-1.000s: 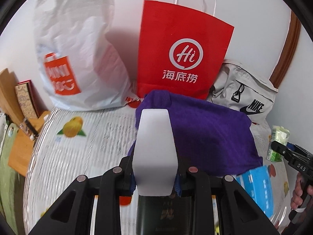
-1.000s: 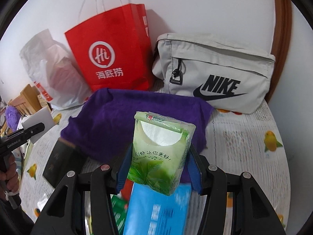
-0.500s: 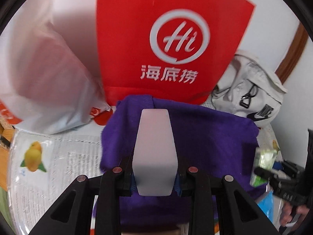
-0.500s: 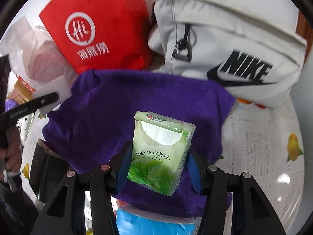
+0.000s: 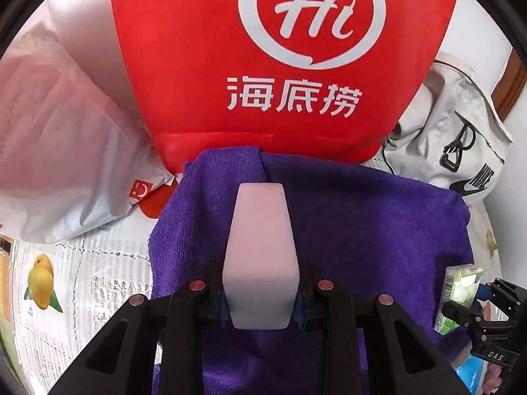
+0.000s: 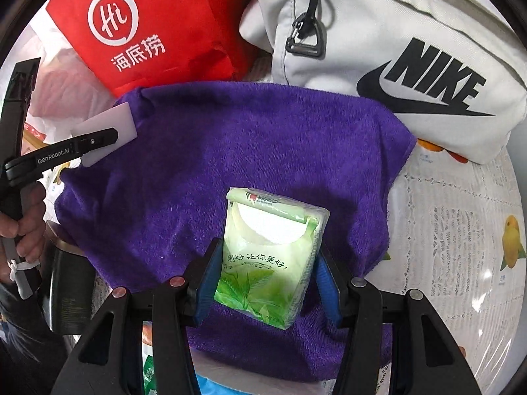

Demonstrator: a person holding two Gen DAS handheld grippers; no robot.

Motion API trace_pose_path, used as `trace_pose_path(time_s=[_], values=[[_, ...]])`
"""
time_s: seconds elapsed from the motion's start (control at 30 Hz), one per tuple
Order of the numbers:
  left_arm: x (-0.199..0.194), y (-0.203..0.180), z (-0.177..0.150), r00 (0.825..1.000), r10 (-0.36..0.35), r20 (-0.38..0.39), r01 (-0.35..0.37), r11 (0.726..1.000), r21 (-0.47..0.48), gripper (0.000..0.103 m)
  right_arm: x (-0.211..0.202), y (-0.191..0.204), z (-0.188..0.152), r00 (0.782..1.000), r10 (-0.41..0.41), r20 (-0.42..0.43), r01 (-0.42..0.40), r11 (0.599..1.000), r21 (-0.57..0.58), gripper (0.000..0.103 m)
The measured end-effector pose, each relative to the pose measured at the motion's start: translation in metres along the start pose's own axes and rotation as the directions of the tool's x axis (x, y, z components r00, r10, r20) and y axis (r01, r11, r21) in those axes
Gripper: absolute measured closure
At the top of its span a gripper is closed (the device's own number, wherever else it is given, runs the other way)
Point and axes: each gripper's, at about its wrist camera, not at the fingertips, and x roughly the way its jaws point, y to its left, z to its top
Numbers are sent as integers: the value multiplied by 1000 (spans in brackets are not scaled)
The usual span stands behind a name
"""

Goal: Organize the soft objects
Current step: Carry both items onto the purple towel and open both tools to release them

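My left gripper (image 5: 262, 299) is shut on a white soft block (image 5: 260, 240) and hangs over the left part of a purple towel (image 5: 362, 230) spread on the table. My right gripper (image 6: 266, 279) is shut on a green tissue pack (image 6: 270, 250) above the towel (image 6: 230, 151), nearer its right side. In the right wrist view the left gripper (image 6: 95, 140) shows at the towel's far left corner with the white block (image 6: 108, 125). In the left wrist view the right gripper (image 5: 467, 306) and the tissue pack (image 5: 461, 289) sit at the right edge.
A red paper bag (image 5: 280, 65), a white plastic bag (image 5: 66, 148) and a grey Nike bag (image 6: 411, 49) stand close behind the towel. A dark box (image 6: 66, 293) and a blue pack (image 6: 210, 385) lie near its front edge. A fruit-print tablecloth (image 6: 461, 230) shows to the right.
Both grippers have moved forward and down over the purple towel, closer to the bags at the back. Each still holds its object.
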Motion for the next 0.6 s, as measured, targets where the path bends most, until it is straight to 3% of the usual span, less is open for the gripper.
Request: trace_pose_path(time_s=[0.07, 0.1, 0.13, 0.17, 0.23, 0.27, 0.4, 0.6], values=[[2, 1, 1, 1000, 16, -10, -16, 1000, -3, 71, 2, 1, 0, 1000, -1, -3, 1, 1000, -8, 49], [4, 0, 2, 1000, 20, -14, -20, 1000, -7, 62, 2, 0, 0, 1000, -3, -2, 3, 1000, -11, 48], [5, 1, 2, 999, 25, -21, -25, 1000, -16, 43, 2, 1, 0, 1000, -5, 1, 5, 1000, -16, 45], [5, 2, 1, 999, 34, -25, -35, 999, -23, 36, 2, 1, 0, 1000, -8, 7, 8, 1000, -22, 38], [1, 3, -1, 1000, 11, -12, -12, 1000, -24, 35, 1, 3, 0, 999, -21, 27, 22, 999, -34, 24], [-2, 3, -1, 1000, 21, -10, -22, 1000, -23, 35, -1, 4, -1, 999, -28, 39, 30, 999, -38, 23], [-19, 8, 2, 999, 38, 16, -38, 999, -18, 35, -11, 4, -1, 997, -17, 71, 20, 999, -33, 23], [-69, 5, -10, 994, 1, 109, -2, 1000, 15, 35, -47, 8, -12, 989, -20, 145, 20, 1000, 1, 23]])
